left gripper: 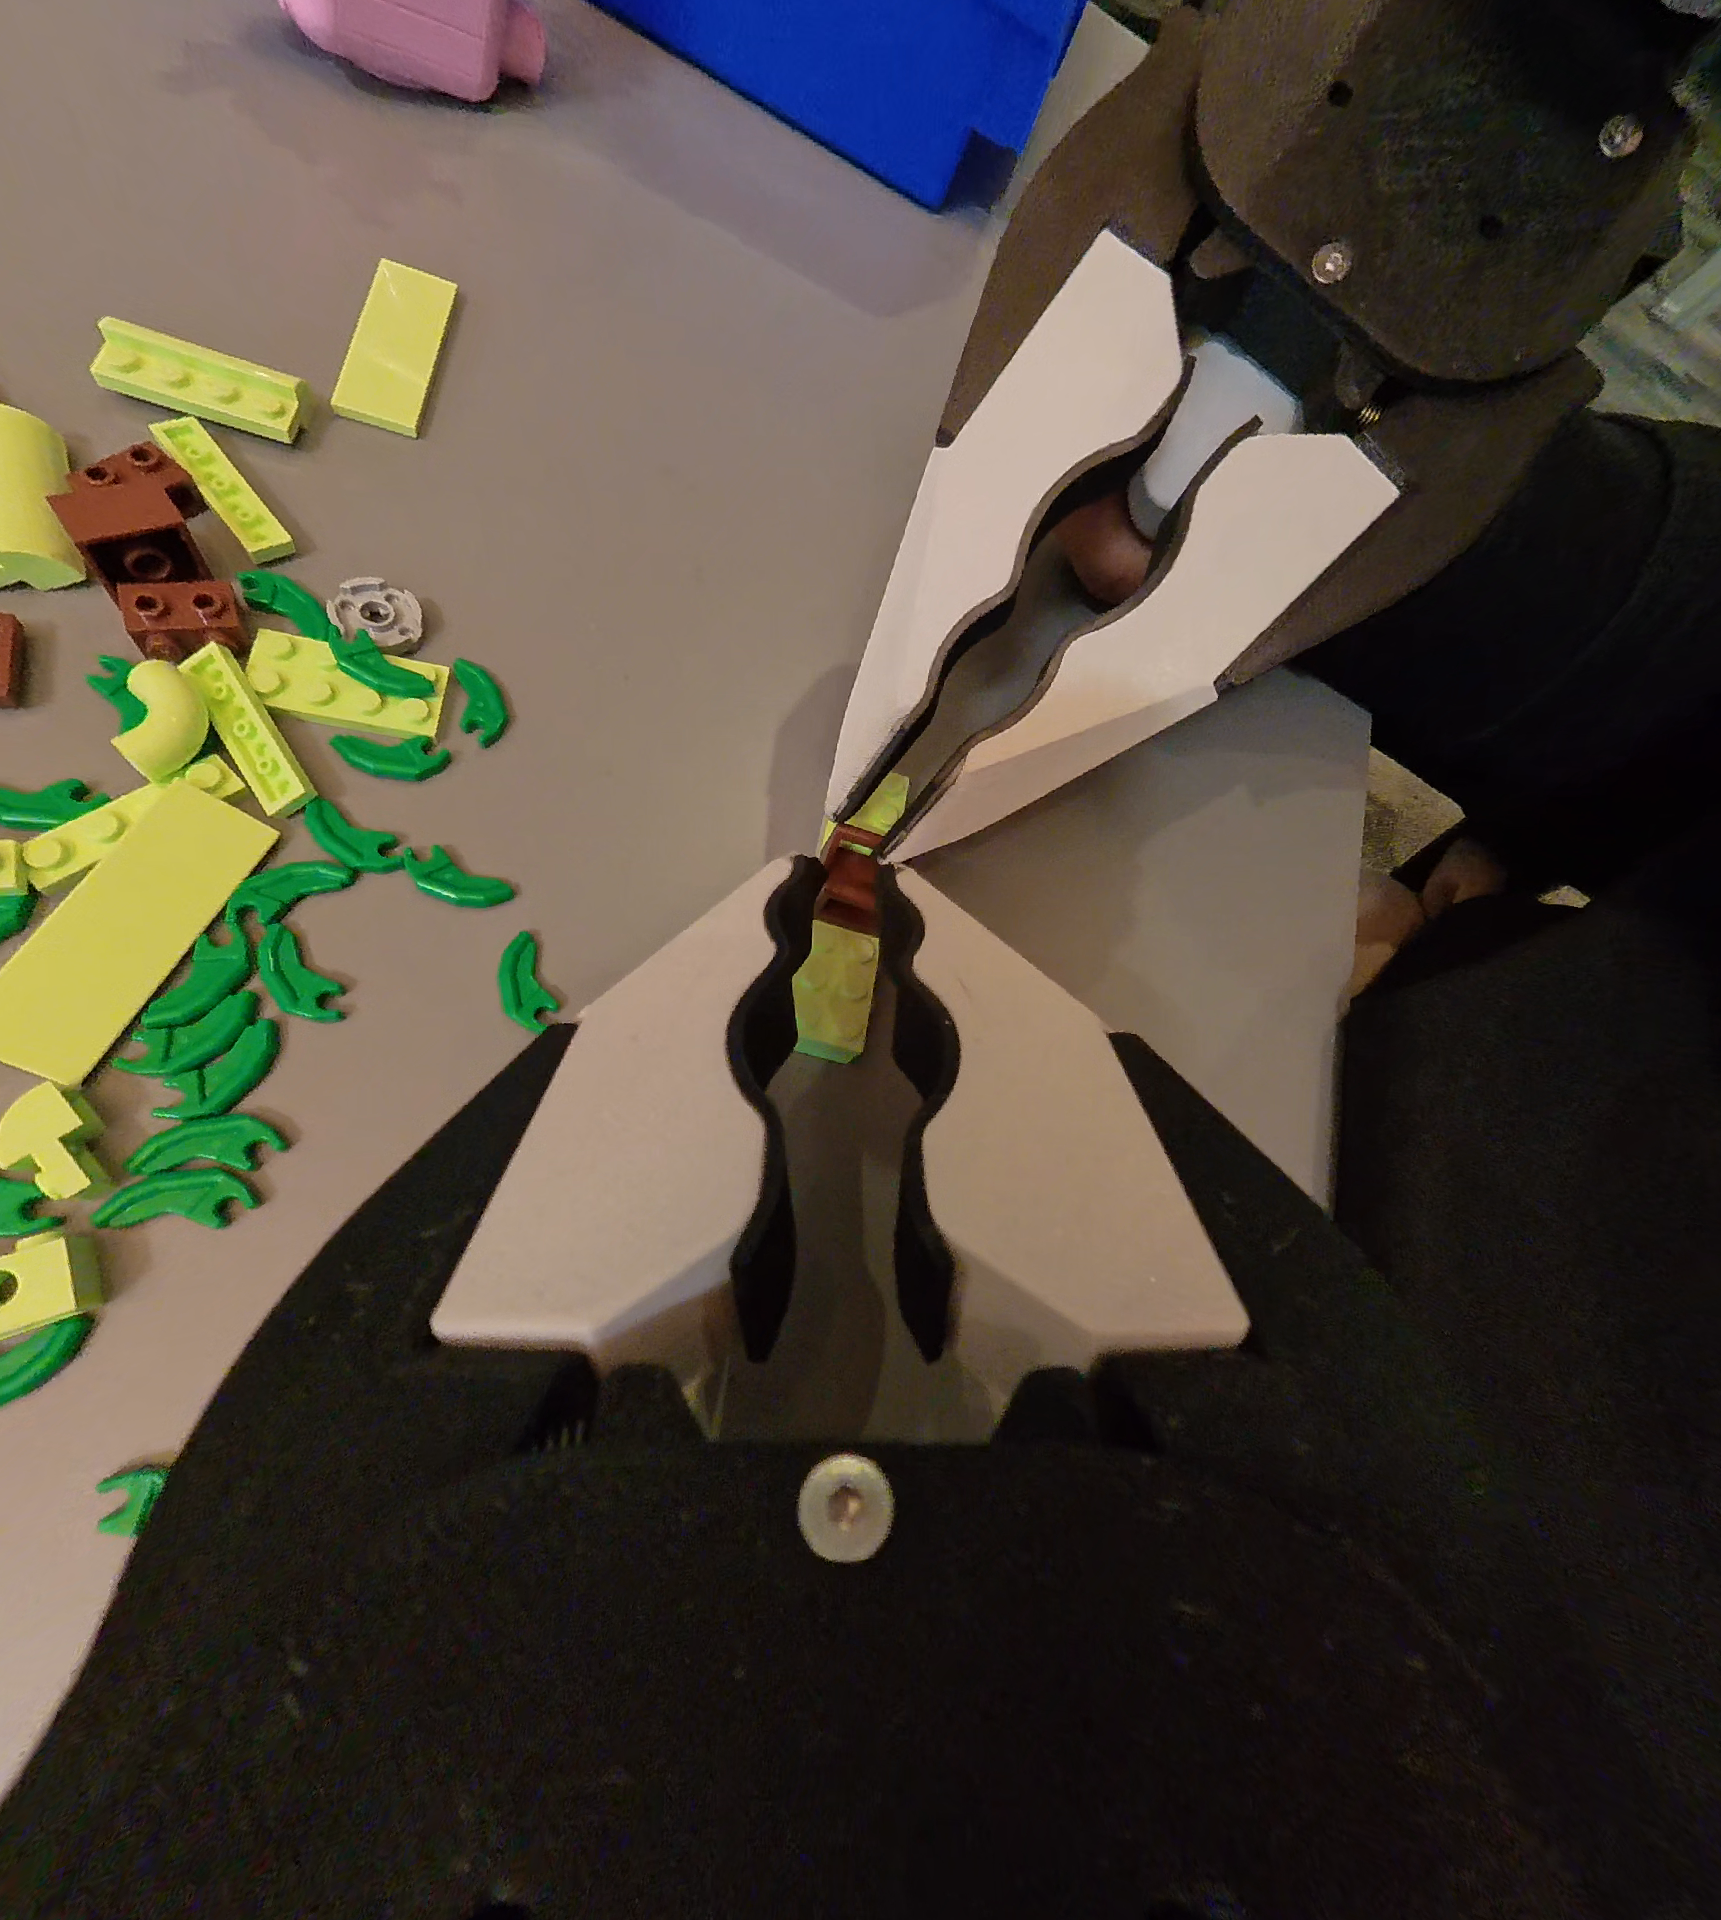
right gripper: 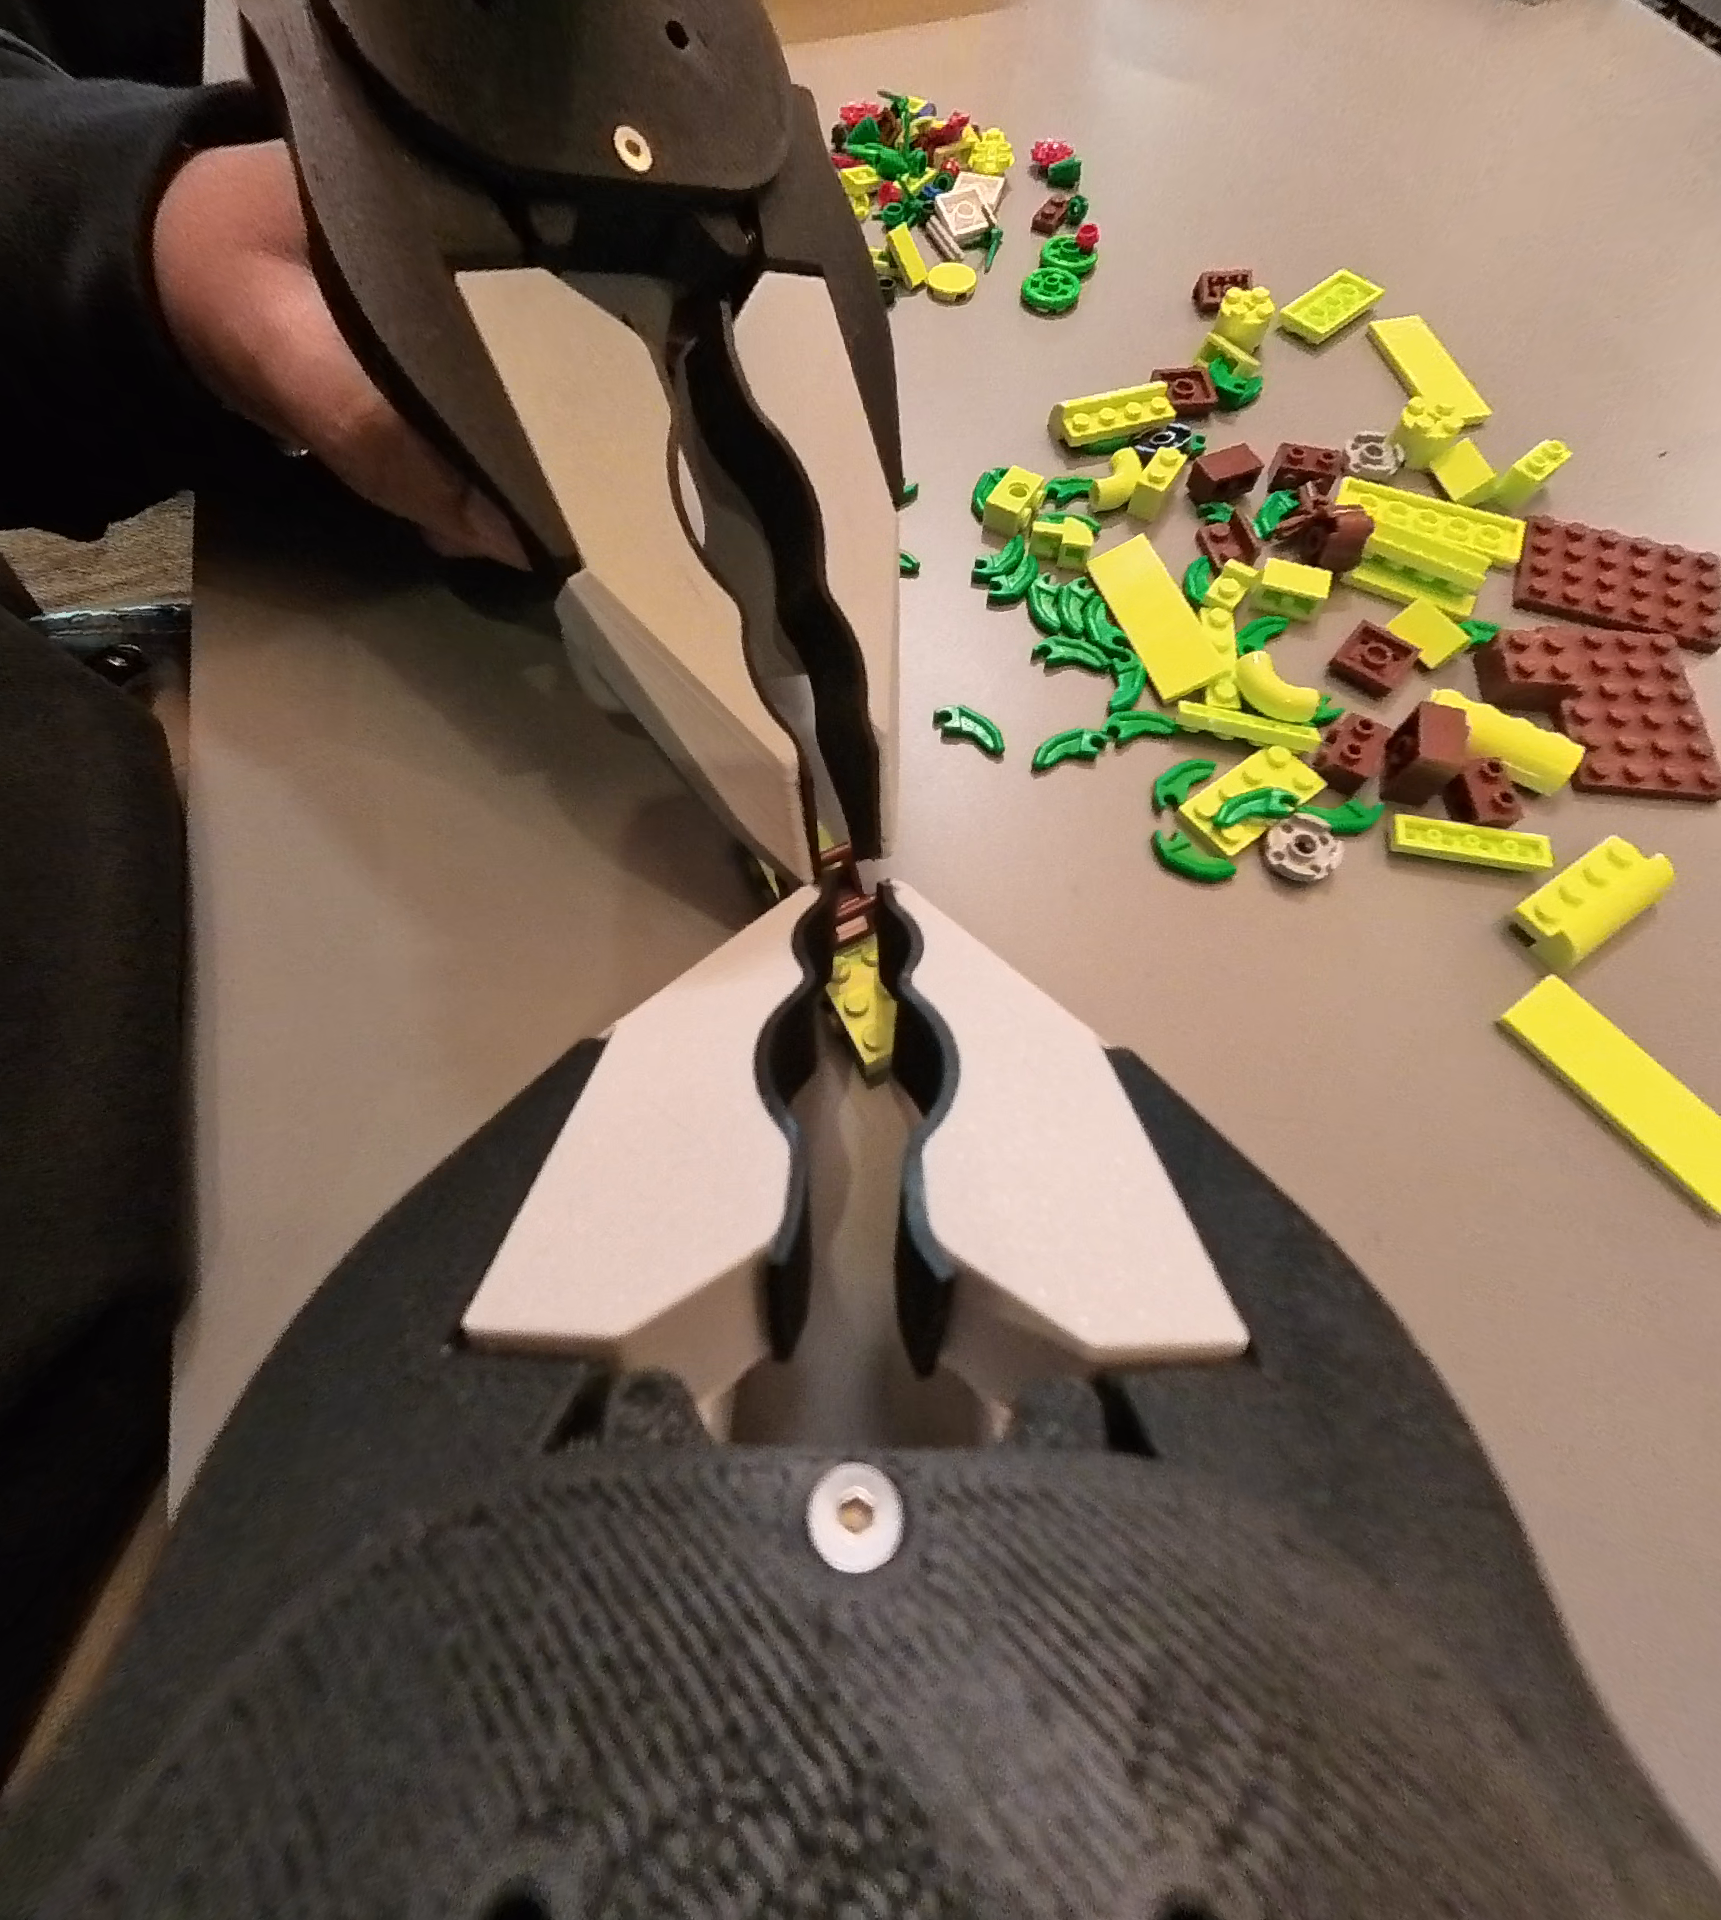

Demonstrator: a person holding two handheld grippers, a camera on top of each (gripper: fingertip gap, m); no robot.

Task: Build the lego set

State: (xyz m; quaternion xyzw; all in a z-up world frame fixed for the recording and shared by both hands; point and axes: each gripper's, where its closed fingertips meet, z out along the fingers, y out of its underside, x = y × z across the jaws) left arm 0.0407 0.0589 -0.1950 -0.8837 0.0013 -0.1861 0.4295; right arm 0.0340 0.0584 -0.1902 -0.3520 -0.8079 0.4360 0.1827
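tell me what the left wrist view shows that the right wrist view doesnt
Only the left wrist view shows the pink object and the blue bin at the table's far edge.

Only the right wrist view shows the large brown studded plates and the far pile of tiny mixed pieces.

Both show the left tongs and right tongs meeting tip to tip, each shut on a lime plate, joined by a small brown piece, plus scattered green leaves.
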